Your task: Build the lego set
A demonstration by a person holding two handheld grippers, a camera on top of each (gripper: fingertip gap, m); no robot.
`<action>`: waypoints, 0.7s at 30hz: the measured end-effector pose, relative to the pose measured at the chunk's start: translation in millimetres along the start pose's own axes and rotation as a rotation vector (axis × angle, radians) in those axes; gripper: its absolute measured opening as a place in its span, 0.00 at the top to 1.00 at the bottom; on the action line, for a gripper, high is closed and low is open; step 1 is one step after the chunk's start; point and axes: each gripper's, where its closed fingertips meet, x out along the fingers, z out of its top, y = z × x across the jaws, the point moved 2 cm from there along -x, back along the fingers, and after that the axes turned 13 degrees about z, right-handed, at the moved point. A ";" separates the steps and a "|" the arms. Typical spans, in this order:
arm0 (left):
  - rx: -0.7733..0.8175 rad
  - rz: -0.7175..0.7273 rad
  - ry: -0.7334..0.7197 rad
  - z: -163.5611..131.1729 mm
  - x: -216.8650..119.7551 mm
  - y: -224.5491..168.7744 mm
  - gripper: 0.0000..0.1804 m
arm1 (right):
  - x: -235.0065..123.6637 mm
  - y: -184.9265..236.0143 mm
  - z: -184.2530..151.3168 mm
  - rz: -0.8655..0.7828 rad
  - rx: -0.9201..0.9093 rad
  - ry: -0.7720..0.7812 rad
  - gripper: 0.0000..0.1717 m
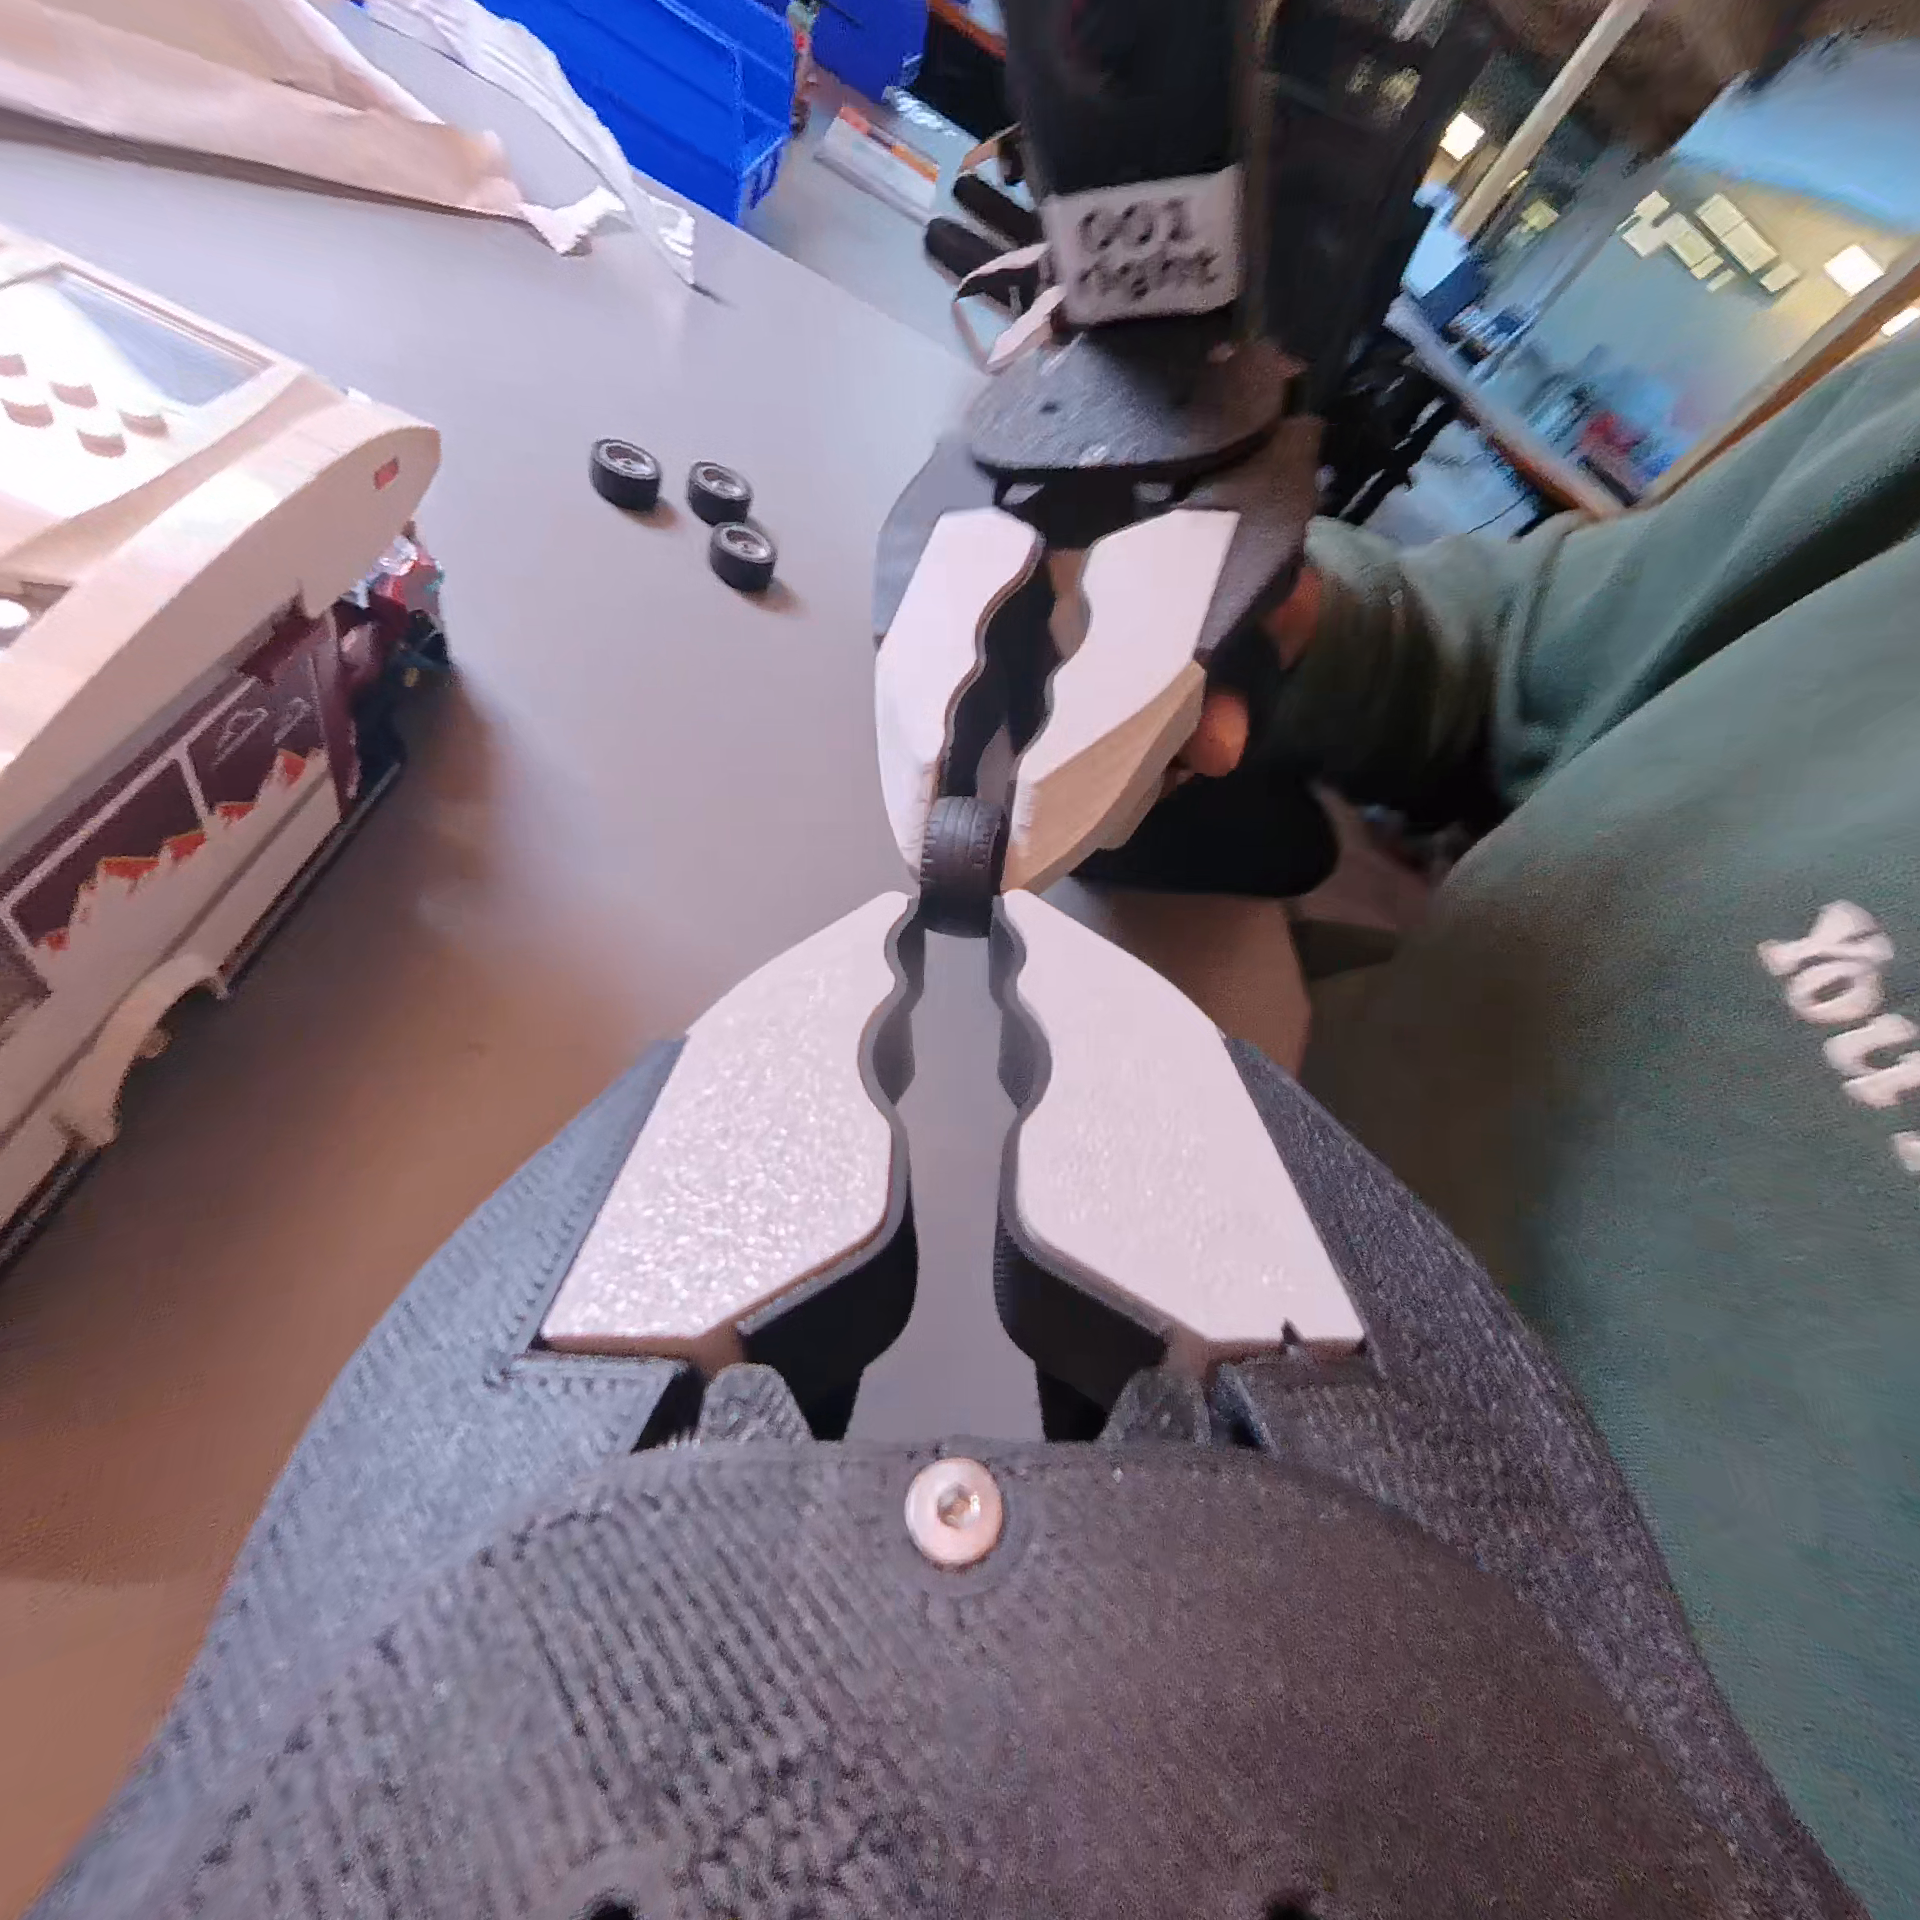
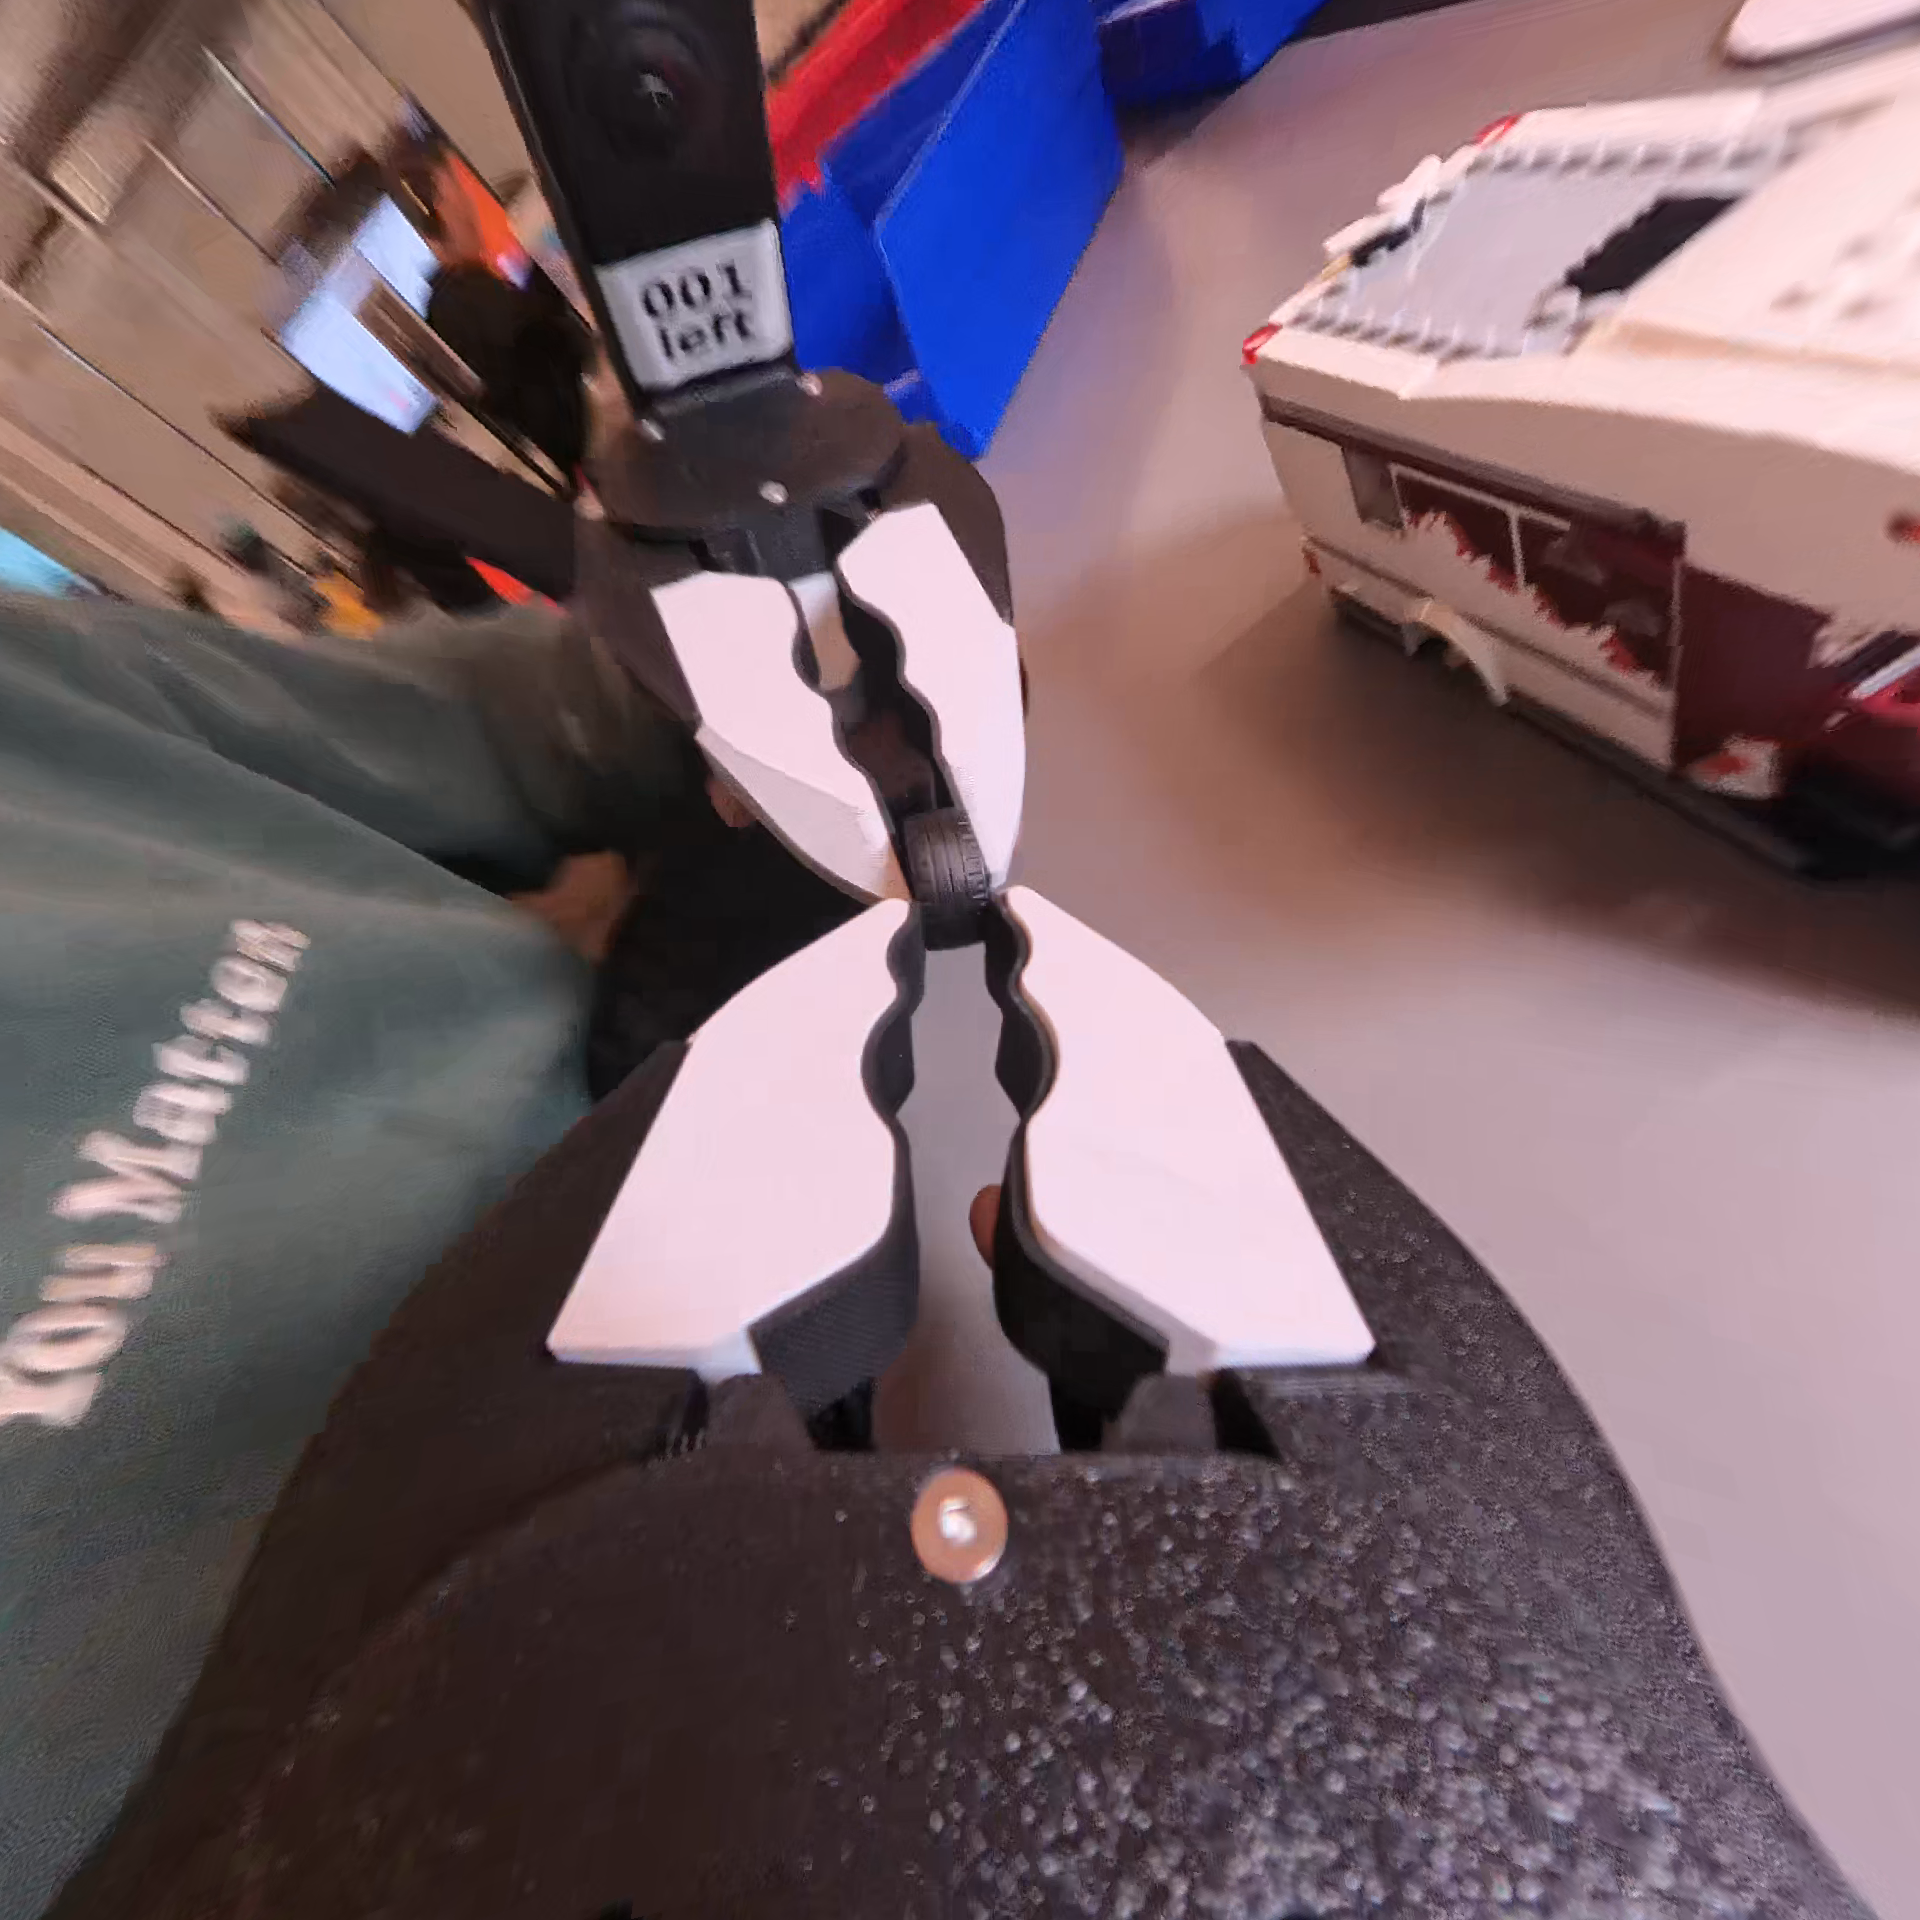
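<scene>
A small black toy tyre (image 1: 961,868) hangs above the grey table (image 1: 644,675), pinched from two sides. My left gripper (image 1: 956,916) is shut on its near end. My right gripper (image 1: 966,821) points back at me and is shut on its far end. In the right wrist view the same tyre (image 2: 945,878) sits between my right gripper's tips (image 2: 951,916) and the left gripper's tips (image 2: 940,831). The white pads (image 2: 1049,966) of both press on its sidewalls. The two grippers meet tip to tip.
Three loose black tyres (image 1: 717,494) lie on the table farther off. A white and dark red brick-built camper van (image 1: 187,665) stands at the left, also in the right wrist view (image 2: 1621,499). Blue bins (image 1: 665,83) stand beyond. A person's green sleeve (image 1: 1558,644) is close.
</scene>
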 end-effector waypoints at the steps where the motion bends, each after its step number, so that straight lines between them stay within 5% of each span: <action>1: -0.029 -0.034 -0.025 5.0 -1.6 -0.4 0.93 | -1.0 1.6 3.3 0.073 0.092 -0.053 0.94; 6: 0.181 0.041 -0.067 6.1 -5.3 -1.1 0.82 | -7.7 -1.5 7.3 0.258 0.393 -0.178 0.94; 15: 0.551 0.240 -0.122 12.3 -2.0 -5.6 0.87 | -1.0 6.1 6.6 0.346 0.469 -0.187 0.94; 18: 0.513 0.228 -0.083 8.7 -0.8 -3.4 0.87 | -1.2 2.6 3.9 0.265 0.378 -0.143 0.93; 21: 0.379 0.153 -0.015 0.9 3.0 -2.0 0.87 | -11.7 -3.2 2.2 0.052 0.074 0.008 0.84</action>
